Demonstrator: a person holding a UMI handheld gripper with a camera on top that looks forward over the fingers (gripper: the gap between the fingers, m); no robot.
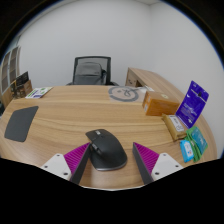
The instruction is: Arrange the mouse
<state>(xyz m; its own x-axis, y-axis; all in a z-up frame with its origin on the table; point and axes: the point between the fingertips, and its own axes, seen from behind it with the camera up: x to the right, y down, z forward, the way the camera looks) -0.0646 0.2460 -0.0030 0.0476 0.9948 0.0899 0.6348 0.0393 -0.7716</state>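
Gripper (109,160) open wide, holding nothing; both fingers w/ magenta pads (76,157) at bottom of view, apart. Black mouse (107,149) sits on wooden desk (70,112) between the fingers, a visible gap on the left side and a smaller one on the right, so not clamped; resting on desk by itself, long axis roughly pointing away from the gripper, its near end level w/ the fingertips. Dark grey mouse pad (20,123) lies flat to the left, well apart from mouse. Beyond mouse, far side of desk: black office chair (90,71) pushed up to the edge. Coiled white cable (124,93) on desk near far right. Cardboard box (160,102) right of cable, purple box (192,101) standing upright just beside it. Small packets w/ teal/green print (193,142) near right desk edge, close to right finger. Papers (40,92) at far left of desk. White wall behind.
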